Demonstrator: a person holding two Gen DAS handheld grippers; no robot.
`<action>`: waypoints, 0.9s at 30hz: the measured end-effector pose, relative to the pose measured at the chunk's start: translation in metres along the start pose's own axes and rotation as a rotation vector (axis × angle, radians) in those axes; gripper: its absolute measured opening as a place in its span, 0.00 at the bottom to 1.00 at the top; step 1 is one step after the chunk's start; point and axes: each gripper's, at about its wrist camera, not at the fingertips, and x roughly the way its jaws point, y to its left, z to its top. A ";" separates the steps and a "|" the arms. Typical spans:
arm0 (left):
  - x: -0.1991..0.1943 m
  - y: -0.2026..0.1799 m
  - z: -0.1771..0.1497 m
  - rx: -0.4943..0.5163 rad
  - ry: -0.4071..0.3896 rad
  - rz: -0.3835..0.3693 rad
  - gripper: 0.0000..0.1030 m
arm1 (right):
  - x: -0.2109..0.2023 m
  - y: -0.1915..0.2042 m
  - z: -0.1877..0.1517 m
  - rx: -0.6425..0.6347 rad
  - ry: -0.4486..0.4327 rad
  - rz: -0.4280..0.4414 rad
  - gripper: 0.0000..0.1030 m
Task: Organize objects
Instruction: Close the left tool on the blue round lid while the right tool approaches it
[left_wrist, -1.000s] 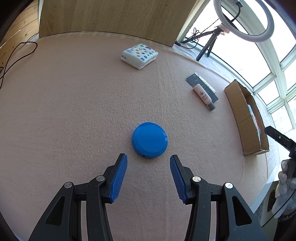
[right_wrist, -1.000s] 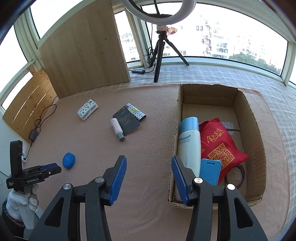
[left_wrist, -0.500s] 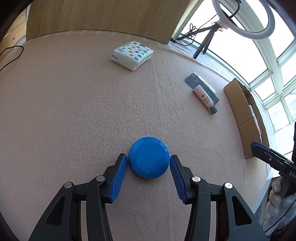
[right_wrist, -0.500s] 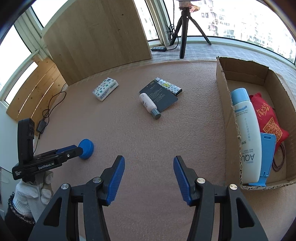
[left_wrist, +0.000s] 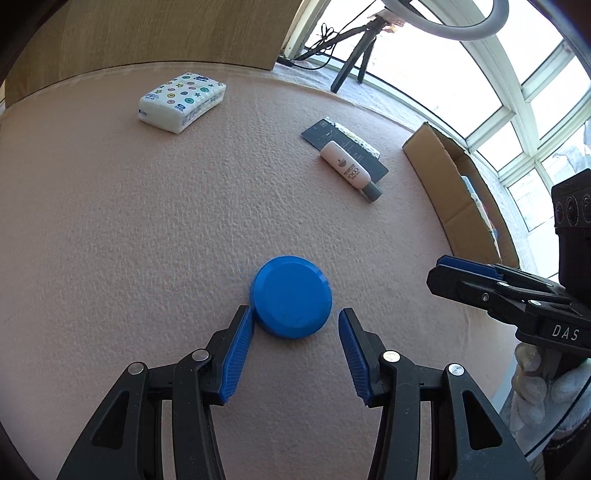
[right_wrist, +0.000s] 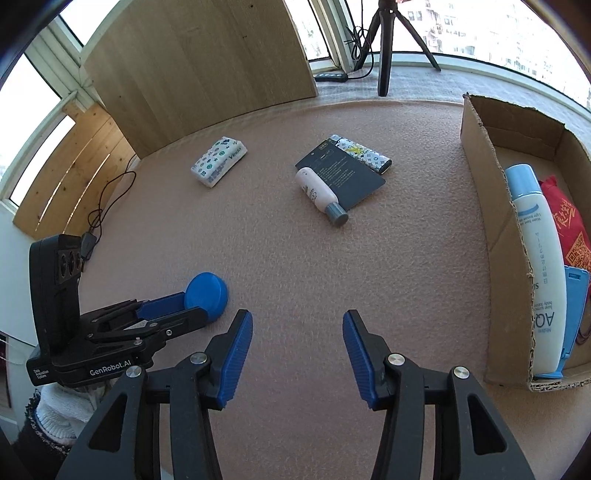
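Low in the frame my left gripper (left_wrist: 295, 321) has come up to the blue disc (left_wrist: 291, 297), its jaws apart with the left one touching its rim and nothing clamped yet, my right gripper (right_wrist: 297, 325) empty and slightly narrowed, the cardboard box (right_wrist: 480, 177) waiting at far right

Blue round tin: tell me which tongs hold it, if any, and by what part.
Nothing is held. The blue round tin lies on the mat between the open left tongs, not clamped. The right tongs are empty.
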 end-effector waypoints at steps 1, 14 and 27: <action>0.001 -0.004 0.000 0.011 0.004 -0.001 0.49 | 0.003 0.001 0.001 -0.003 0.007 0.006 0.43; 0.007 -0.017 0.002 0.121 0.030 0.059 0.49 | 0.050 0.026 0.014 -0.054 0.096 0.030 0.26; 0.008 -0.013 0.005 0.103 0.022 0.044 0.48 | 0.068 0.041 0.021 -0.062 0.148 0.114 0.19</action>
